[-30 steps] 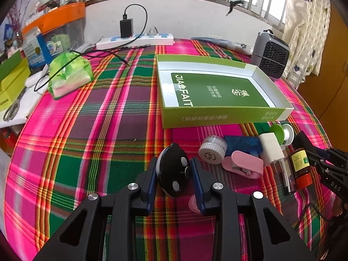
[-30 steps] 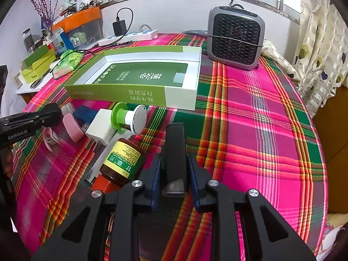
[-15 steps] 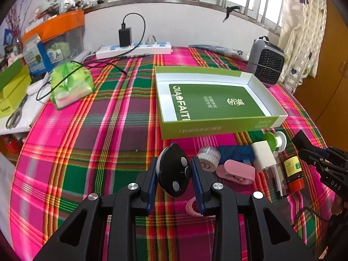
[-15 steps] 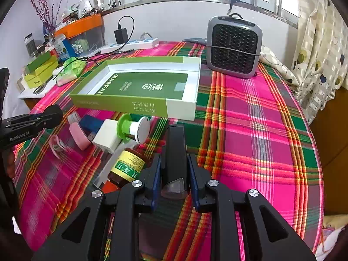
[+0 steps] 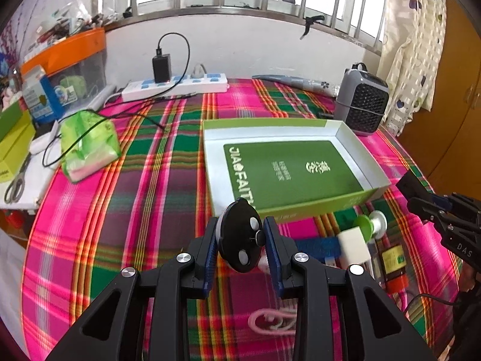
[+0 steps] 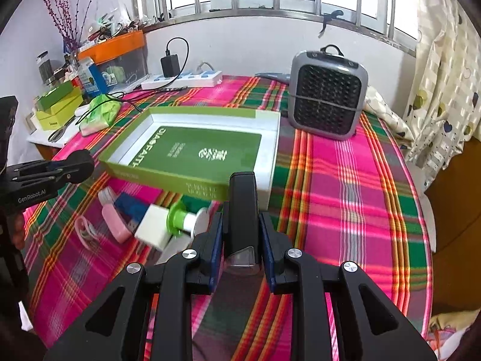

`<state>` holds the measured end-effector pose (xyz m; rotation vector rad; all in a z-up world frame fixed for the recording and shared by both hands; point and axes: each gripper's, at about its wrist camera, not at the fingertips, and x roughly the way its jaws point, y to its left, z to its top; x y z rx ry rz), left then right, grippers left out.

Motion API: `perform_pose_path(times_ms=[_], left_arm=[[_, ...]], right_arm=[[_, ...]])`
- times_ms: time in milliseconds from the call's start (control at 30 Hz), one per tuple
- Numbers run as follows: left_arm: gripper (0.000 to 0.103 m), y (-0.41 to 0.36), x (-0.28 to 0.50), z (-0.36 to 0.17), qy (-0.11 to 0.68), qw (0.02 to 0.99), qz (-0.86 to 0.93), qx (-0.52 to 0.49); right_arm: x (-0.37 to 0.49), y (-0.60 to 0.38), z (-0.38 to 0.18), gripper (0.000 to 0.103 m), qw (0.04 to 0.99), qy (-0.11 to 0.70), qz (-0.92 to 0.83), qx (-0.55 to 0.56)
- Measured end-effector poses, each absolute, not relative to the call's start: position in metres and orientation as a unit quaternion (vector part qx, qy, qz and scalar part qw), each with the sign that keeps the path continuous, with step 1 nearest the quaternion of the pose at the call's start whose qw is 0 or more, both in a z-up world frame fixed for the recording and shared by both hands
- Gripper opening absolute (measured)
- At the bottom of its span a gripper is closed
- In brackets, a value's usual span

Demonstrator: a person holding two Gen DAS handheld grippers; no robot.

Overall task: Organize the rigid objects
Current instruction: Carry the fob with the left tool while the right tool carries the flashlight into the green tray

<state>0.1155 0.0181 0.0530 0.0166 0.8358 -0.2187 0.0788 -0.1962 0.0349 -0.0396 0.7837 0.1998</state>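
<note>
Left gripper [image 5: 240,248] jaws grasp black round gadget [image 5: 239,237]; right gripper [image 6: 241,245] jaws clamp black bar [image 6: 242,210]. Green box [image 5: 300,210] at 12 o'clock; brown bottle [image 5: 393,266] partly hidden.

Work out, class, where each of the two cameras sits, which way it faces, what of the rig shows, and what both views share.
Left wrist: sits on the left gripper, looking forward and down over the table; its fingers hold a black disc; the right gripper shows at right.
Right wrist: sits on the right gripper, same heading; its fingers hold a black bar; the left gripper shows at left.
Shared: green box, heater, power strip.
</note>
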Motion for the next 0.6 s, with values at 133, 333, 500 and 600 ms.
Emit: perform_pose_path(times_ms=[133,333,500,600], left_arm=[[0.028,0.014,0.129,0.056,0.405,0.907,-0.111,0.006],[0.028,0.006,0.151,0.058,0.408,0.905,-0.119,0.004],[0.028,-0.002,0.172,0.056,0.413,0.902,-0.124,0.003],[0.028,-0.004,0.184,0.052,0.420,0.899,-0.125,-0.003]], right_arm=[[0.091,-0.194,0.039,0.025,0.919,0.381,0.102,-0.023],[0.116,-0.191,0.043,0.025,0.916,0.386,0.106,-0.024],[0.141,-0.189,0.040,0.025,0.910,0.399,0.110,-0.018],[0.154,-0.189,0.037,0.025,0.907,0.407,0.109,-0.014]])
